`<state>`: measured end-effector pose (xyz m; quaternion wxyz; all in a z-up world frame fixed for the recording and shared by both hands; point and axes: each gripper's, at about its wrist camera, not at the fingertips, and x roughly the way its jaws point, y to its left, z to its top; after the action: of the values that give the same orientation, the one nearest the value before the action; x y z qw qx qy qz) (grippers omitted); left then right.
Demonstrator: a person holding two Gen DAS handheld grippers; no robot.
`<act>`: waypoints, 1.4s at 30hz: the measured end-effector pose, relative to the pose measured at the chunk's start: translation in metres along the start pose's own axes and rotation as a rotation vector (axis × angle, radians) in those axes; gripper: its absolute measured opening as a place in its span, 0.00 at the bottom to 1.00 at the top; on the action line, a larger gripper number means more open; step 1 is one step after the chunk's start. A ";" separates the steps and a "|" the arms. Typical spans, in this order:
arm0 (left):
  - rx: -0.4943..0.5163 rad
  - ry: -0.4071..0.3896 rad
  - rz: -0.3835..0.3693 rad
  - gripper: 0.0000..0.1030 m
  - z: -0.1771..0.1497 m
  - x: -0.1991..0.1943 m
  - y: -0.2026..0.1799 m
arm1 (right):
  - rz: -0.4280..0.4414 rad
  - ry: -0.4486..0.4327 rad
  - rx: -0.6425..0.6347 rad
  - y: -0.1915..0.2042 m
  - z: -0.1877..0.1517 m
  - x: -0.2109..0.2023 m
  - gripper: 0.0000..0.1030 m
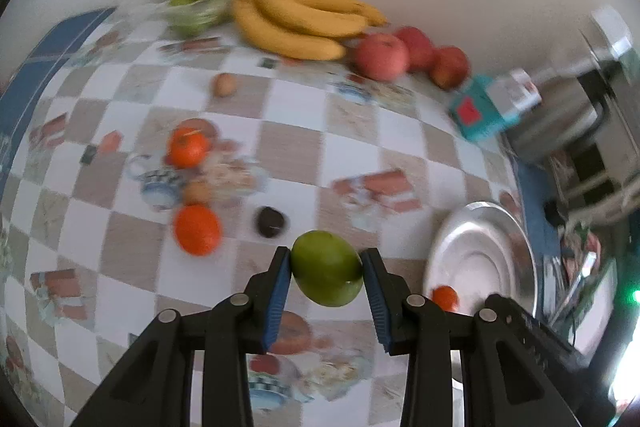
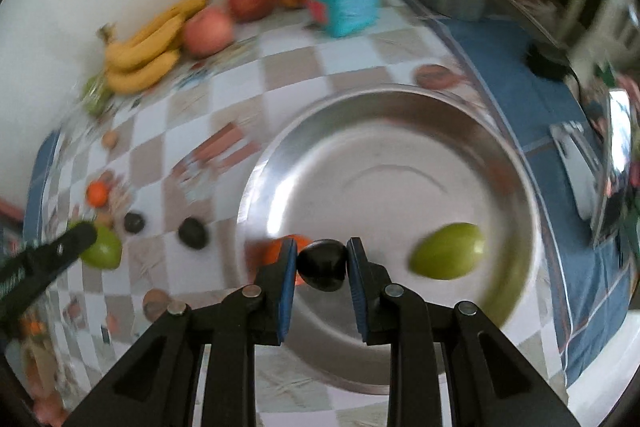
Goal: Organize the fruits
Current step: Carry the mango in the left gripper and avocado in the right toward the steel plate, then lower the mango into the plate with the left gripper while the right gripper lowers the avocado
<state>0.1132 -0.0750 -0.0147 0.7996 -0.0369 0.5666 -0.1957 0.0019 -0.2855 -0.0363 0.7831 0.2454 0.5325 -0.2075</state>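
**Carrying two fruits toward the steel bowl**

Risking a drop first: held the green mango (image 1: 326,268) in the left hand-held gripper (image 1: 326,267) only across its middle, blue pads (image 1: 280,291) pinching a smooth, rounded skin, clear of the counter (image 1: 288,147). Could well have slipped out or rolled in the pads on a quick swing toward the steel bowl (image 1: 480,239) at 3 o'clock. Judged the same of the right hand-held gripper (image 2: 322,263), pressed in on a small dark fruit (image 2: 323,265) above the near inner wall of the bowl (image 2: 400,147); let go from height, likely to bounce on the metal, or to knock the orange (image 2: 274,251) just behind it at 9 o'clock. Blurred in both views, so probably moving fast, which would add to the risk.

Looked, as for the fruits themselves: mango green and oval, glossy, with a paler patch low down; dark fruit nearly black, matte, pointed at one end. Lay already in the bowl: a second green mango (image 2: 448,257) at 3 o'clock. Left on the counter: two tangerines (image 1: 197,229) at 9 o'clock, another dark fruit (image 1: 271,221) beside them, a small brown fruit (image 1: 223,84), bananas (image 1: 304,23) at 12 o'clock against the wall, red apples (image 1: 382,55) at 1 o'clock, and a teal box (image 1: 480,111) beyond them.
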 end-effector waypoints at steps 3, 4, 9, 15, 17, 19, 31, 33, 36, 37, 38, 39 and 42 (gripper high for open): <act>0.077 0.009 -0.019 0.35 -0.008 0.001 -0.028 | -0.018 -0.007 0.055 -0.022 0.003 -0.002 0.25; 0.108 0.014 -0.030 0.31 -0.012 0.002 -0.039 | -0.019 -0.012 0.072 -0.029 0.003 -0.004 0.25; 0.260 0.012 -0.053 0.27 -0.030 0.006 -0.089 | -0.029 -0.026 0.126 -0.051 0.005 -0.007 0.25; 0.265 0.035 -0.028 0.27 -0.031 0.019 -0.088 | -0.017 0.002 0.123 -0.051 0.001 0.003 0.25; 0.251 0.021 0.006 0.27 -0.027 0.024 -0.076 | -0.008 0.012 0.116 -0.048 0.000 0.006 0.25; 0.225 0.021 0.038 0.28 -0.023 0.030 -0.062 | 0.002 0.019 0.110 -0.044 -0.001 0.007 0.25; 0.145 0.139 -0.049 0.67 -0.034 0.069 -0.050 | 0.032 0.034 0.103 -0.038 0.002 0.008 0.25; 0.158 0.144 -0.048 0.67 -0.037 0.072 -0.052 | 0.038 0.034 0.103 -0.037 0.002 0.008 0.25; 0.168 0.146 -0.059 0.67 -0.040 0.073 -0.056 | 0.045 0.034 0.101 -0.036 0.002 0.008 0.25; 0.174 0.144 -0.060 0.66 -0.041 0.073 -0.057 | 0.046 0.036 0.100 -0.036 0.002 0.008 0.25; 0.181 0.145 -0.061 0.65 -0.042 0.074 -0.059 | 0.048 0.036 0.100 -0.036 0.002 0.008 0.25; 0.185 0.140 -0.065 0.61 -0.043 0.073 -0.059 | 0.049 0.037 0.100 -0.036 0.002 0.009 0.25; 0.194 0.133 -0.065 0.60 -0.043 0.072 -0.061 | 0.055 0.038 0.101 -0.035 0.002 0.009 0.25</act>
<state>0.0770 -0.1494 -0.0771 0.7532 0.0352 0.5953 -0.2775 -0.0141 -0.3149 -0.0496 0.7648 0.3030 0.5293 -0.2077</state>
